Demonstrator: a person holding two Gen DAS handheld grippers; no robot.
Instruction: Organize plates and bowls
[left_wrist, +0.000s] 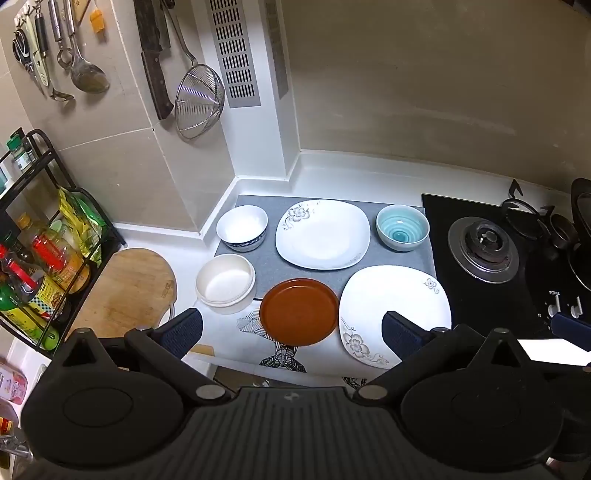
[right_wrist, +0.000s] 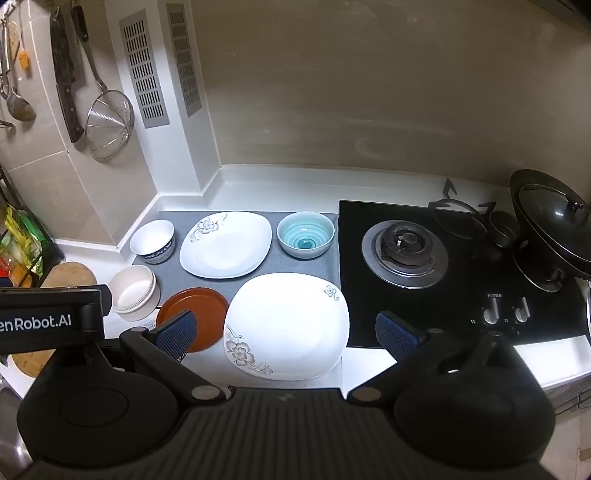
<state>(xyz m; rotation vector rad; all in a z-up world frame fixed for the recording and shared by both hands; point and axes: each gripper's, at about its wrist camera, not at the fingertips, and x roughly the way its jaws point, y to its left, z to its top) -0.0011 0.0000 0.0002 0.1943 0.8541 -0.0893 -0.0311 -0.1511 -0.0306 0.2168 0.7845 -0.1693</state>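
Six dishes sit mid-frame on the counter: three bowls, namely a white one with a blue band (left_wrist: 242, 228), a cream one (left_wrist: 225, 282) and a teal one (left_wrist: 402, 228), and three plates, two white floral, one behind (left_wrist: 322, 233) and one nearer (left_wrist: 394, 310), plus one brown (left_wrist: 299, 311). The first four lie on a grey mat (left_wrist: 269, 266), with the stove (left_wrist: 484, 254) at right. Both the left gripper (left_wrist: 291, 334) and right gripper (right_wrist: 286, 332) hang at lower frame above the dishes, jaws spread wide and empty.

Black left gripper (left_wrist: 291, 334), blue ribbed pads; right gripper (right_wrist: 284, 334) alike.
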